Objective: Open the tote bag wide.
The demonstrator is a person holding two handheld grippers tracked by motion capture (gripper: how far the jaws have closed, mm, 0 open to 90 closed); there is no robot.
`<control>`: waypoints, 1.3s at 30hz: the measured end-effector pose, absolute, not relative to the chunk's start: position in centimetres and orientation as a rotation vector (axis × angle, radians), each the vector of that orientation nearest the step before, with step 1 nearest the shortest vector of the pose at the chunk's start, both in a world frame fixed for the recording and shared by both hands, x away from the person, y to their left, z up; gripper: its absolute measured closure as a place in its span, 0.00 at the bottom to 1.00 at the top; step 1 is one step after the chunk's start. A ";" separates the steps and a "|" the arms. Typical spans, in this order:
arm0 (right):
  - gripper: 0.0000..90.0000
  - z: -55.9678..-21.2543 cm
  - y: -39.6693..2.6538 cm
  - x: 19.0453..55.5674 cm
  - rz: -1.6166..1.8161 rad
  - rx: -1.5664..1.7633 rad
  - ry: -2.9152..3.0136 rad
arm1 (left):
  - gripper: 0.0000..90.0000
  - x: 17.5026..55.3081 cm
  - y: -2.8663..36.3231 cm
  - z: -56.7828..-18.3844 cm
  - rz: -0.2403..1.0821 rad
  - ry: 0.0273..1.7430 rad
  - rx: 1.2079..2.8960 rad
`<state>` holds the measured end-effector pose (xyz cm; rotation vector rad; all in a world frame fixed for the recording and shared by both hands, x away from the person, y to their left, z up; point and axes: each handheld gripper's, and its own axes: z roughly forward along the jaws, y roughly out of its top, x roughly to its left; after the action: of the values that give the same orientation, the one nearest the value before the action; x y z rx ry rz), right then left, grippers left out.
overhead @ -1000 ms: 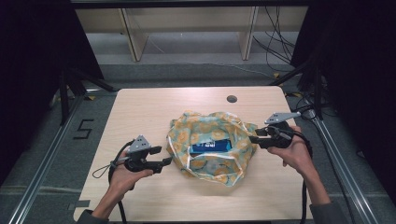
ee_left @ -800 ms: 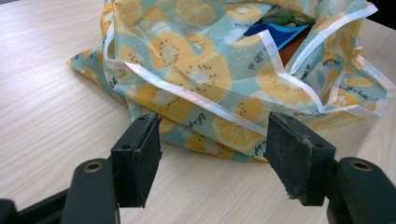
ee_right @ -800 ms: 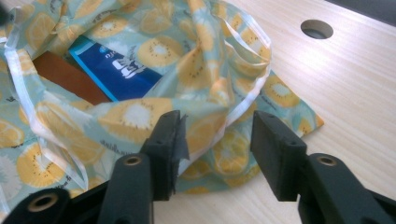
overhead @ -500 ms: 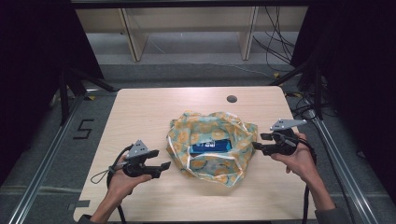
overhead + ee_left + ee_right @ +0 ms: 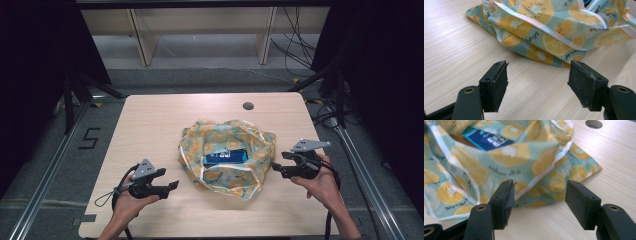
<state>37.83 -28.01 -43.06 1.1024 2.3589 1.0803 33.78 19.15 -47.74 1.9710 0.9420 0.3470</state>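
Two handheld grippers flank a crumpled fruit-print bag lying near the middle of a light wooden table, seen from the high view. The bag, pale teal with orange and kiwi slices and a white trim, is slumped open at the top, and a dark blue packet with white lettering lies inside its mouth.

The left gripper sits low over the table at the bag's near-left side, just short of the fabric; the person's left hand wraps its handle. In the left gripper view the two black jaws stand spread apart over bare wood, nothing between them, with the bag's folded edge just ahead of their tips.

The right gripper is held by the right hand at the bag's right edge, its tips just beside the cloth. In the right gripper view its jaws have just been opening and stand well apart; no fabric is pinched between the pads, though the bag's trimmed rim rises close behind the gap. The blue packet shows through the opening beyond.

A round cable hole marks the table's far side, well apart from the bag.
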 end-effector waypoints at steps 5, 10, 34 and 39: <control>0.42 -43.8 -28.2 36.9 1.087 1.129 2.350 | 0.33 33.1 19.2 -48.0 0.353 0.925 1.969; 0.41 -44.3 -28.2 35.8 1.095 1.168 2.348 | 0.32 32.5 19.2 -48.4 0.347 0.940 1.961; 0.38 -47.5 -27.7 30.4 1.050 1.168 2.390 | 0.28 29.5 18.7 -49.6 0.371 0.930 1.992; 0.36 -47.9 -27.9 29.7 1.050 1.123 2.393 | 0.27 29.1 18.3 -49.7 0.375 0.908 2.023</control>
<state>29.66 -27.95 -47.92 1.1230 2.3930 1.0499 29.07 18.31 -49.73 2.0232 0.9077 0.3749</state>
